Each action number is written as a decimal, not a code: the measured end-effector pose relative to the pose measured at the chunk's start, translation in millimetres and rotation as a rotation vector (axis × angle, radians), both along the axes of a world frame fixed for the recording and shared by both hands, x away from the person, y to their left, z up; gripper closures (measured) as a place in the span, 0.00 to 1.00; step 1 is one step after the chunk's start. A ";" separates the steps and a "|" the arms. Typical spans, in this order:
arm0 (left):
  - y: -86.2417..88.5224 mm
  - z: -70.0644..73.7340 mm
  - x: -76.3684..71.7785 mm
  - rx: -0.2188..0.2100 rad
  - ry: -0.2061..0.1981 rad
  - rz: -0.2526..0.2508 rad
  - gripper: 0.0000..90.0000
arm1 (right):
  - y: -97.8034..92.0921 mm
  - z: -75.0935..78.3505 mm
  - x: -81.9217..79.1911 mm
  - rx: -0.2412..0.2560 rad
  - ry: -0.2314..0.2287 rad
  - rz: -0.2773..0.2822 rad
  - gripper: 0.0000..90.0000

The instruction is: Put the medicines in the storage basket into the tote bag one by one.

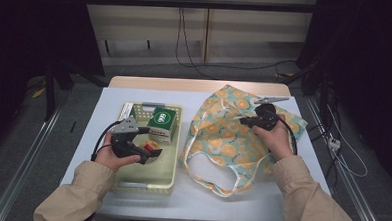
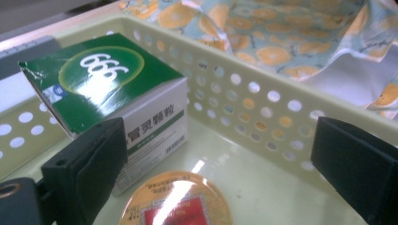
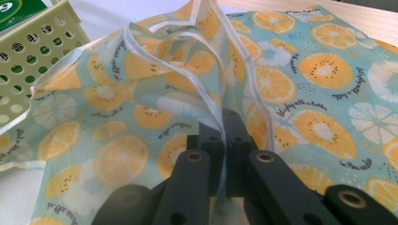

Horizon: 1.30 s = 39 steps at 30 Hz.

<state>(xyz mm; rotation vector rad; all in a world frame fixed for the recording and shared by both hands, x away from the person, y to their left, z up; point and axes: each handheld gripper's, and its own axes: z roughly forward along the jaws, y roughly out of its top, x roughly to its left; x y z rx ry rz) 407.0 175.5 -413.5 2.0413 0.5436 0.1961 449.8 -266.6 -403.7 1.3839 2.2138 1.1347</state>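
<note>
Sleeved forearms come in at 6 o'clock of the high view, each hand carrying a hand-held gripper. Left hand-held gripper (image 1: 149, 149) hangs over the cream perforated basket (image 1: 167, 177), jaws spread wide and empty, straddling a round orange-lidded tin (image 2: 177, 200); the green and white box (image 2: 112, 93) stands just beside it toward 11 o'clock. Right hand-held gripper (image 3: 224, 136) is clamped on a white-edged fold of the orange-print cloth bag (image 1: 223, 136), which lies on the tabletop (image 1: 290, 189) at 3 o'clock of the basket.

I judge two risks. The tin's lid looks glossy and flat, so jaws closing off-centre could slip or knock the box. The pinch on the bag takes thin fabric only; a pull might free it or drag the bag instead of opening its mouth.
</note>
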 end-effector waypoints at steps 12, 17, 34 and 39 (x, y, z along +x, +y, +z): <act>3.0 -8.3 1.4 0.095 0.016 0.000 0.06 | 1.2 -0.9 -1.3 -0.004 0.002 0.003 0.99; 0.3 -9.8 2.9 0.113 0.020 -0.011 0.07 | 1.2 -1.6 -1.3 -0.005 0.006 0.002 0.99; -12.0 -27.5 8.8 0.230 0.059 0.023 0.06 | 1.3 -5.3 -1.9 -0.004 0.015 0.014 0.99; -11.4 -27.8 9.1 0.245 0.035 0.003 0.07 | 0.7 -6.9 -1.4 -0.001 0.019 0.019 0.99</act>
